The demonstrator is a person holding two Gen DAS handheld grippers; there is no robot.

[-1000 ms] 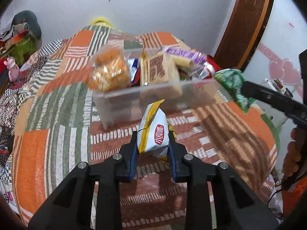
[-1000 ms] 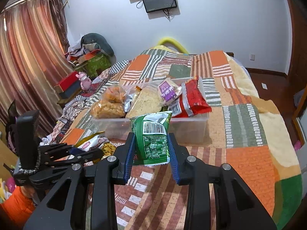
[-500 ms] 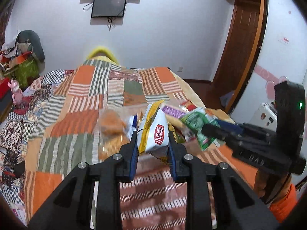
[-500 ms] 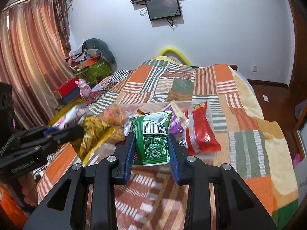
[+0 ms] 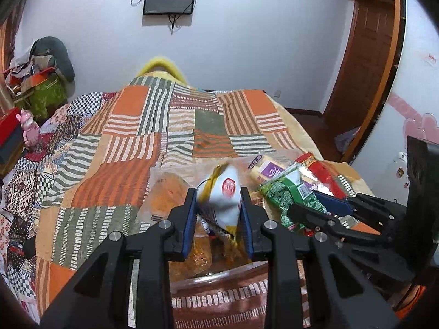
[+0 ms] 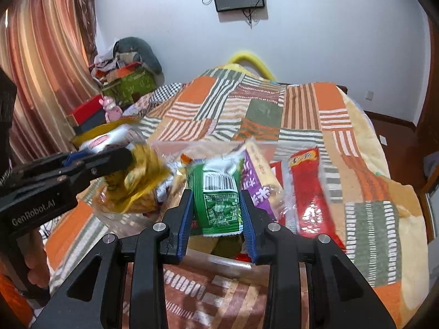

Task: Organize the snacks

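My left gripper [image 5: 218,200] is shut on a white and yellow snack bag [image 5: 222,197] and holds it over the clear plastic bin [image 5: 219,275]. My right gripper [image 6: 215,200] is shut on a green snack bag [image 6: 218,196] and holds it over the same bin [image 6: 230,261]. The bin holds several snack packs: an orange puffed snack bag [image 5: 167,192], a purple pack [image 6: 256,183] and a red pack [image 6: 308,192]. Each gripper shows in the other's view: the right one [image 5: 310,205] at the right, the left one [image 6: 120,155] at the left.
The bin sits on a bed with an orange, green and white patchwork quilt [image 5: 131,148]. A pile of boxes and clothes [image 6: 126,74] stands at the far left by the curtain [image 6: 41,63]. A wooden door [image 5: 367,63] is at the right.
Both grippers moved forward with their bags and now hold them over the bin. The bin has come much closer below the fingers in both views.
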